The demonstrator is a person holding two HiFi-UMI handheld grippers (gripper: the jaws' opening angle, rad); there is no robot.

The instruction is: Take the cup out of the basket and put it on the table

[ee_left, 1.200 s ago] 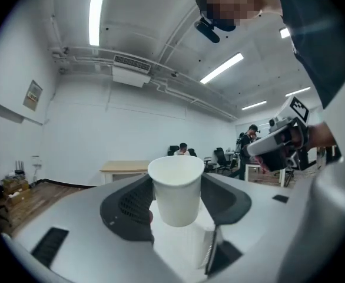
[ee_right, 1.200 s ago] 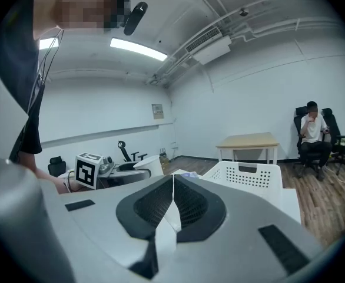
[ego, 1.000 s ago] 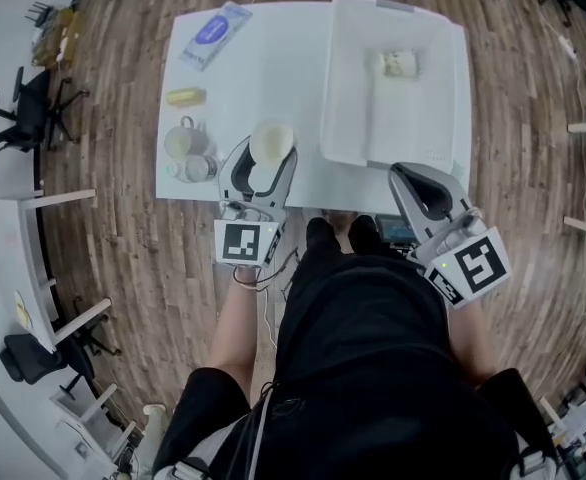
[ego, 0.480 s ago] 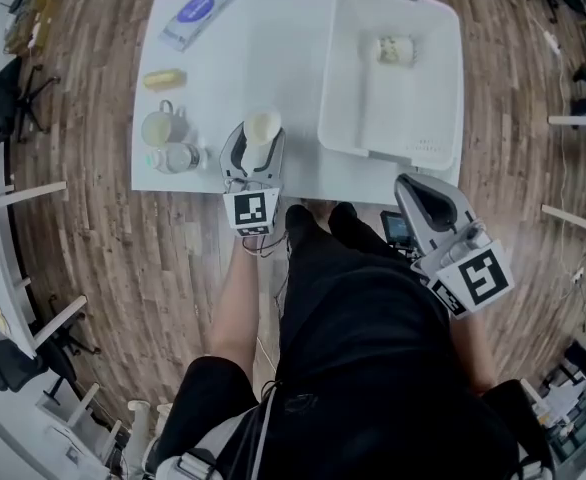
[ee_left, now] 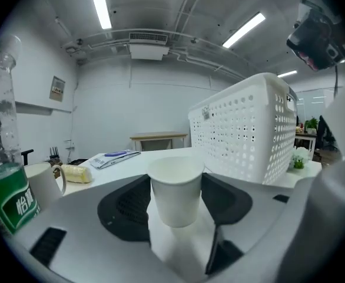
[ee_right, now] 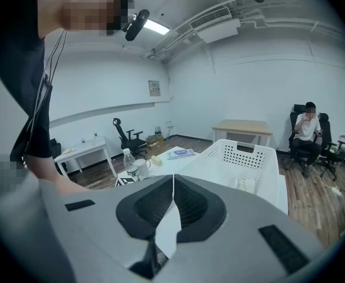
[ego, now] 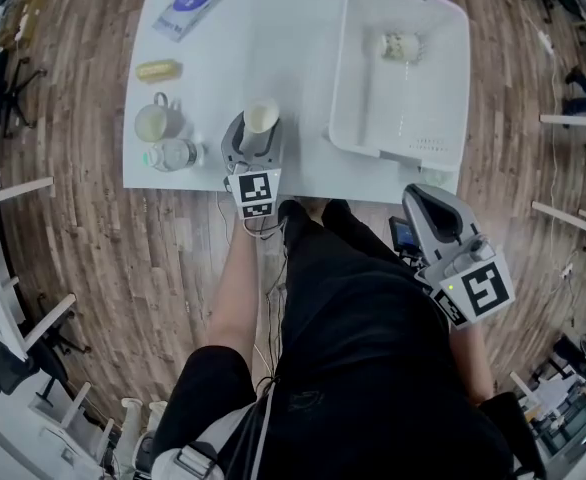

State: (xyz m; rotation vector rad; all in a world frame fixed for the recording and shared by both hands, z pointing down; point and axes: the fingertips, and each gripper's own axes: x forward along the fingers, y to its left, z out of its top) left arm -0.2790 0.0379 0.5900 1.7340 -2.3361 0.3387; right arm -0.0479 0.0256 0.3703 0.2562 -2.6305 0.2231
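Note:
A white paper cup [ego: 261, 116] stands upright between the jaws of my left gripper [ego: 257, 128], near the front edge of the white table [ego: 283, 38]. In the left gripper view both pads [ee_left: 131, 202] lie against the sides of the paper cup [ee_left: 175, 190]. I cannot tell if its base touches the table. The white perforated basket [ego: 345, 68] sits to the right of the cup. My right gripper [ego: 428, 203] hangs shut and empty off the table's front edge, below the basket.
A small pale item [ego: 400, 46] lies in the basket. Left of the cup are a mug [ego: 155, 123], a green-labelled bottle [ego: 173, 154], a bread roll [ego: 159, 70] and a blue packet [ego: 193, 1]. A person [ee_right: 307, 134] sits on a chair beyond the basket [ee_right: 243, 158].
My left gripper has sunk with the paper cup down to the table. The right gripper has stayed shut and drifted a little lower.

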